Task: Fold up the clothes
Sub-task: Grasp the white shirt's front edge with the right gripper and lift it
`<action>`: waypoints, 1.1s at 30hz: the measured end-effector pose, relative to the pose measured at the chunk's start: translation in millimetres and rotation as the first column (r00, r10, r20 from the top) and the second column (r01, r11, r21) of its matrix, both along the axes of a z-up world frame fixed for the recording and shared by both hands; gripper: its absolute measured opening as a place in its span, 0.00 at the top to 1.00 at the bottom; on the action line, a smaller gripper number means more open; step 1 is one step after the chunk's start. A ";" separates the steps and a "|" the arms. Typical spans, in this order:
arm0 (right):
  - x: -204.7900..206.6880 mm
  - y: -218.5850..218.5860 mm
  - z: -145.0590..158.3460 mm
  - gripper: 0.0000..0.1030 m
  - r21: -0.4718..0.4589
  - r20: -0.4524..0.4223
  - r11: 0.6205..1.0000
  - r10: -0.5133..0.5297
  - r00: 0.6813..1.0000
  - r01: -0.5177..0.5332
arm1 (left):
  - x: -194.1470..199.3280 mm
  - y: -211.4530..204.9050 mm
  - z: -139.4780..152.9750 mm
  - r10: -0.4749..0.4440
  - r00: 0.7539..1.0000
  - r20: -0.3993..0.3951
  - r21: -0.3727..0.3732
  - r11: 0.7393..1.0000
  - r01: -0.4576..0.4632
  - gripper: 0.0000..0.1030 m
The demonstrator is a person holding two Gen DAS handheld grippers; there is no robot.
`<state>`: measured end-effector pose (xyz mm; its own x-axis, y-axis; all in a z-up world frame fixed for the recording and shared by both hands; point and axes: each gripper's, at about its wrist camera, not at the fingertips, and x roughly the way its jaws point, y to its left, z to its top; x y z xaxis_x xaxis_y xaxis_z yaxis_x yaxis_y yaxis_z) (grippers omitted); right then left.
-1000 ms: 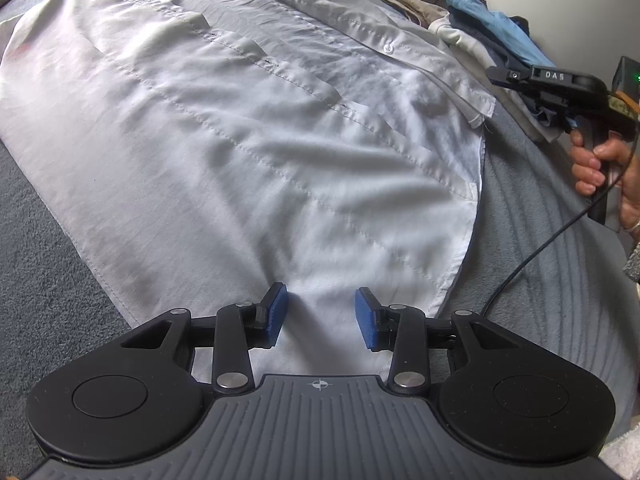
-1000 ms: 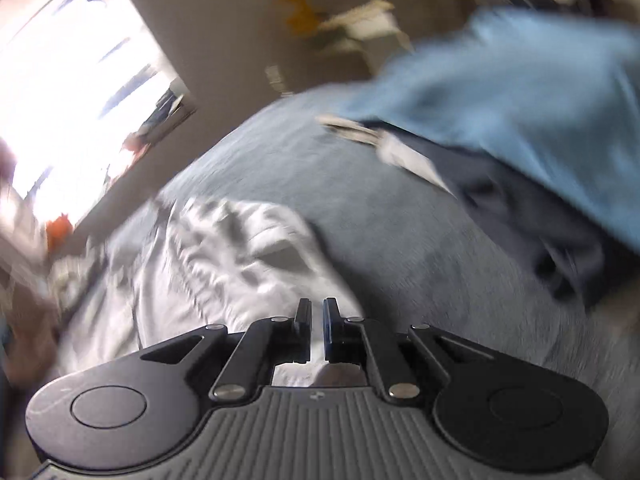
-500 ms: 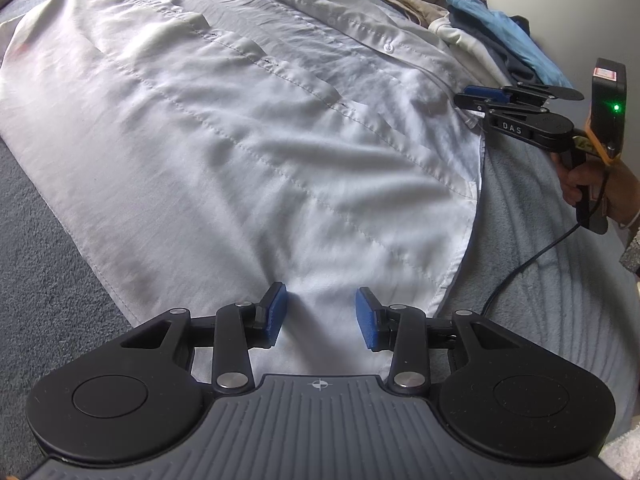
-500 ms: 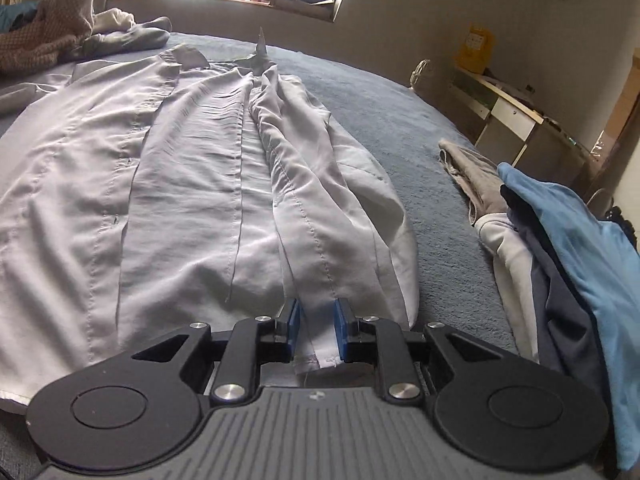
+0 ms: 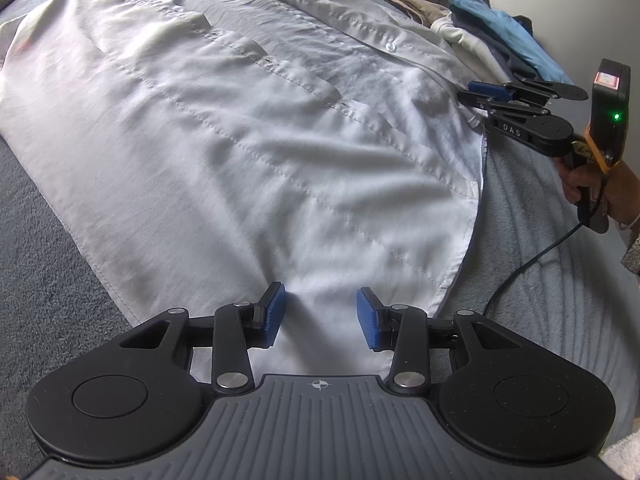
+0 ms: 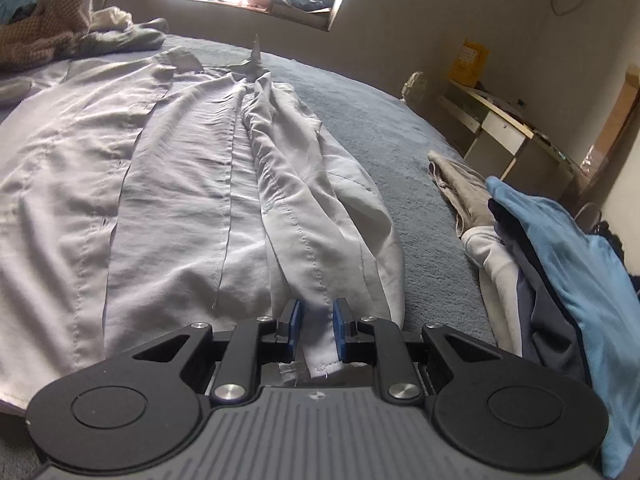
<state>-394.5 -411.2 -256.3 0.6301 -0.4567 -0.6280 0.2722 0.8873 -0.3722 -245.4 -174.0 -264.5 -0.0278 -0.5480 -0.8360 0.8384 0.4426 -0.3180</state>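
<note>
- Right wrist view is showing me the white shirt (image 6: pixel 180 208) stretching lengthwise from the bottom centre toward the upper middle of the frame, on the grey bed (image 6: pixel 384 128).
- I am keeping the right gripper (image 6: pixel 317 330) narrowly parted, straddling the shirt's hem strip; pads not visibly pressing.
- I am holding the left gripper (image 5: pixel 318 316) spread over the bottom-centre hem, gripping nothing.

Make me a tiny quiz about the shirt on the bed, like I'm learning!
1. True or false: the pale grey button-up shirt lies rolled in a ball on the blue-grey bed cover.
2. The left gripper has pads coloured: A red, B blue, C green.
3. What colour is the top garment of the clothes pile beside the shirt?
Key: 1 false, it lies spread flat; 2 B; 3 light blue.
</note>
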 end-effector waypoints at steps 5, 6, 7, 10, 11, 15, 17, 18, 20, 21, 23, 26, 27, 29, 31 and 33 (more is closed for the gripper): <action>-2.7 -9.7 4.0 0.93 0.037 0.038 0.998 -0.059 0.998 0.057 | -1.1 -0.1 0.3 0.000 1.000 0.006 0.001 1.000 0.000 0.60; -5.5 -13.3 9.1 0.95 0.068 0.065 0.995 -0.080 0.995 0.076 | -1.1 0.0 0.3 0.000 1.000 0.008 0.001 1.000 0.000 0.60; -8.4 -16.8 14.6 0.97 0.101 0.093 0.991 -0.103 0.990 0.093 | -1.2 0.1 0.3 0.000 1.000 0.009 0.001 1.000 0.000 0.60; -16.2 -31.7 30.3 0.98 0.253 0.161 0.959 -0.175 0.971 0.131 | -1.1 -0.3 0.4 0.004 1.000 0.007 0.002 1.000 -0.004 0.60; -19.0 -38.2 34.3 0.99 0.325 0.180 0.936 -0.204 0.962 0.137 | -1.4 -0.4 0.7 0.004 1.000 0.006 0.002 1.000 -0.004 0.60; -34.0 -68.3 39.4 0.99 0.689 0.244 0.722 -0.304 0.921 0.056 | -2.0 -0.2 0.8 -0.002 1.000 0.005 0.001 1.000 0.002 0.59; -39.5 -73.5 36.4 0.99 0.796 0.274 0.604 -0.312 0.910 -0.033 | -1.9 0.3 0.7 -0.003 1.000 0.004 -0.001 1.000 0.003 0.59; -39.5 -73.3 34.7 0.99 0.825 0.279 0.561 -0.300 0.912 -0.068 | -1.4 0.5 0.6 -0.002 1.000 0.002 -0.002 1.000 0.002 0.59; -35.1 -64.5 31.4 0.99 0.826 0.268 0.556 -0.239 0.933 -0.095 | -0.6 0.6 0.1 0.001 1.000 -0.004 -0.004 1.000 -0.001 0.59; -31.8 -58.5 29.2 0.99 0.821 0.254 0.562 -0.200 0.946 -0.102 | -0.4 0.6 0.0 0.001 1.000 -0.005 -0.005 1.000 -0.001 0.59; -24.2 -45.3 24.3 0.99 0.811 0.221 0.573 -0.117 0.968 -0.116 | 0.0 0.5 -0.2 -0.002 1.000 -0.006 -0.006 1.000 0.002 0.59; -15.7 -25.1 22.3 0.99 0.776 0.195 0.614 -0.009 0.981 -0.148 | 0.5 0.0 -0.6 -0.006 1.000 -0.006 -0.008 1.000 0.006 0.59; -13.5 -19.2 23.6 0.99 0.760 0.189 0.630 0.024 0.982 -0.161 | 0.5 0.0 -0.7 -0.015 1.000 -0.004 -0.010 1.000 0.015 0.59; -10.0 -8.6 28.5 0.99 0.722 0.177 0.666 0.089 0.980 -0.191 | 0.8 0.4 -0.8 -0.017 1.000 -0.005 -0.011 1.000 0.017 0.59; -8.5 0.2 36.1 0.99 0.681 0.165 0.697 0.156 0.974 -0.227 | 1.4 0.7 -1.0 -0.018 1.000 -0.007 -0.013 1.000 0.018 0.59; -7.8 9.3 43.3 0.99 0.640 0.149 0.721 0.225 0.963 -0.267 | 2.1 0.2 -1.3 -0.019 1.000 -0.009 -0.014 1.000 0.019 0.59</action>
